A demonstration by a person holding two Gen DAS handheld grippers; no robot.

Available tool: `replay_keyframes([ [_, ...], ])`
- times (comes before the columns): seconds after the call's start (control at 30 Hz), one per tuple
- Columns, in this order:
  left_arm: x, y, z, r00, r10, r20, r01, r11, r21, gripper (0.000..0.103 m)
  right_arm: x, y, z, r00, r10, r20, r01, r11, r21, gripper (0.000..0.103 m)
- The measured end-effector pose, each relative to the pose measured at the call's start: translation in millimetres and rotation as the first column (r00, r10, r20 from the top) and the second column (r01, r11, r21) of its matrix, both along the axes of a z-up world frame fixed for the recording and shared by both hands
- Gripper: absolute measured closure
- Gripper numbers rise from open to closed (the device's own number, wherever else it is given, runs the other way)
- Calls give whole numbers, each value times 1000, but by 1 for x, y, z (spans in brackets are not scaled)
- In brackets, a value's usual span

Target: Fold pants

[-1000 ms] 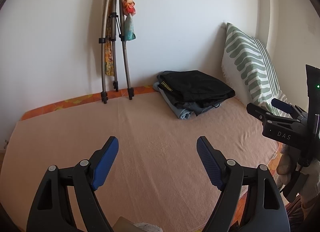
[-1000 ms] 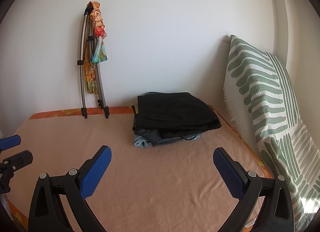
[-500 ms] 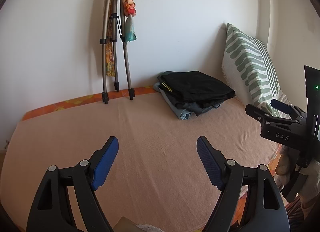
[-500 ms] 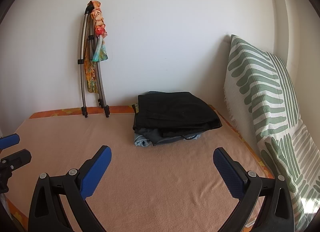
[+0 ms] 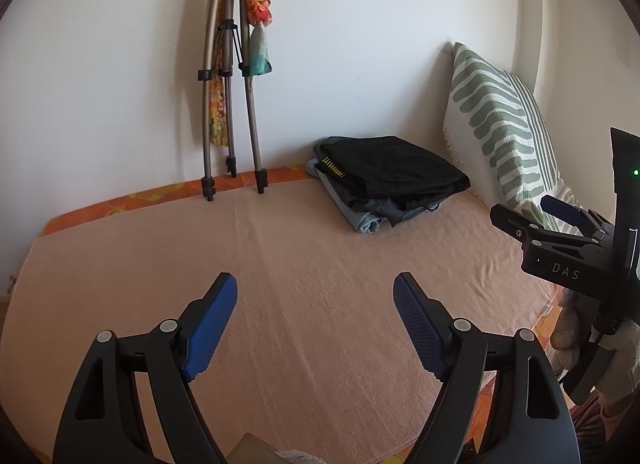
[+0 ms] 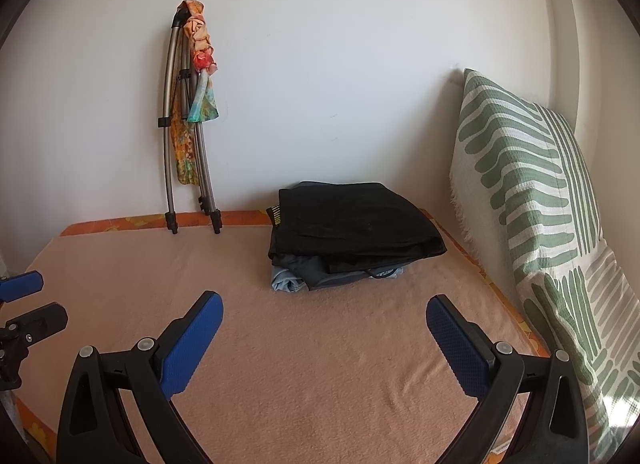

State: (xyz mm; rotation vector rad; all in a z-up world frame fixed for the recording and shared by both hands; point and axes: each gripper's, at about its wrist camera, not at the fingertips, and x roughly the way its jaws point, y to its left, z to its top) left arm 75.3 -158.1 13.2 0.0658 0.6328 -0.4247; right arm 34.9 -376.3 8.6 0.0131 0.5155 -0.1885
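Left wrist view alone shows the right gripper (image 5: pixel 532 209) side-on, "DAS" printed on its body, green LED lit above, gloved hand below it. Right wrist view alone shows the striped pillow (image 6: pixel 532 223) full length, plus the left gripper (image 6: pixel 28 300) tips at the frame edge.

Folded pants (image 6: pixel 352 219) sit on top of a clothes stack on the peach sheet (image 6: pixel 320 364), just beside the pillow, against the wall. Well ahead of both sets of jaws, not touching. Both spread wide, nothing in them. Tripod (image 5: pixel 228 103) leans on the wall, on the stack's far side from the pillow.
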Motion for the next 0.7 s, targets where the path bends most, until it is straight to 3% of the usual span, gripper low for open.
replay_keyframes([
  [0.7, -4, 3, 1, 999, 39, 34, -40, 999, 27, 22, 0, 2, -4, 1000, 5, -3, -5, 1000, -3, 0],
])
